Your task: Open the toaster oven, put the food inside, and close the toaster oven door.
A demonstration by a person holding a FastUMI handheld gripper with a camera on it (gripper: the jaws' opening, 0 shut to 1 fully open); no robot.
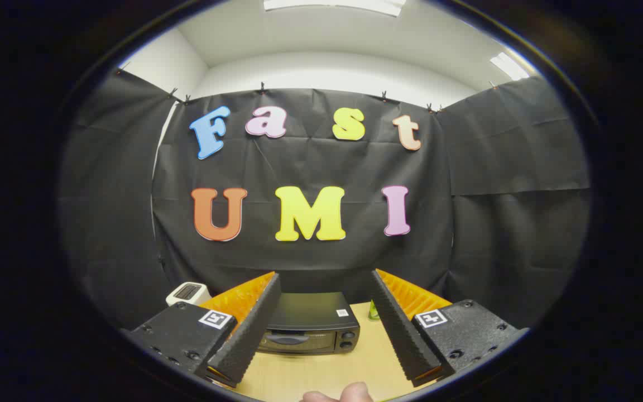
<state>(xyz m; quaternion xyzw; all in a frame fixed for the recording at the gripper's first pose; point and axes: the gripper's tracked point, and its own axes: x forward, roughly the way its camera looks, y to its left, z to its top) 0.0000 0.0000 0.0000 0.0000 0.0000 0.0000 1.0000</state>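
Your gripper (pixel 324 279) is spread wide with nothing between its fingers. The toaster oven (pixel 310 324) sits beyond them on the wooden table (pixel 321 371), door shut, its left end hidden behind the left finger. A white toaster (pixel 187 292) is further left. Something green (pixel 373 310) peeks past the right finger, too hidden to identify. Your fingertip (pixel 349 393) is cut off below.

The toaster oven (pixel 310 324) stands on the table (pixel 321 371) before the booth's cloth wall, beyond and between the spread fingers (pixel 249 329) — a small toaster (pixel 187 292) left of it, a hand (pixel 338 395) nearest
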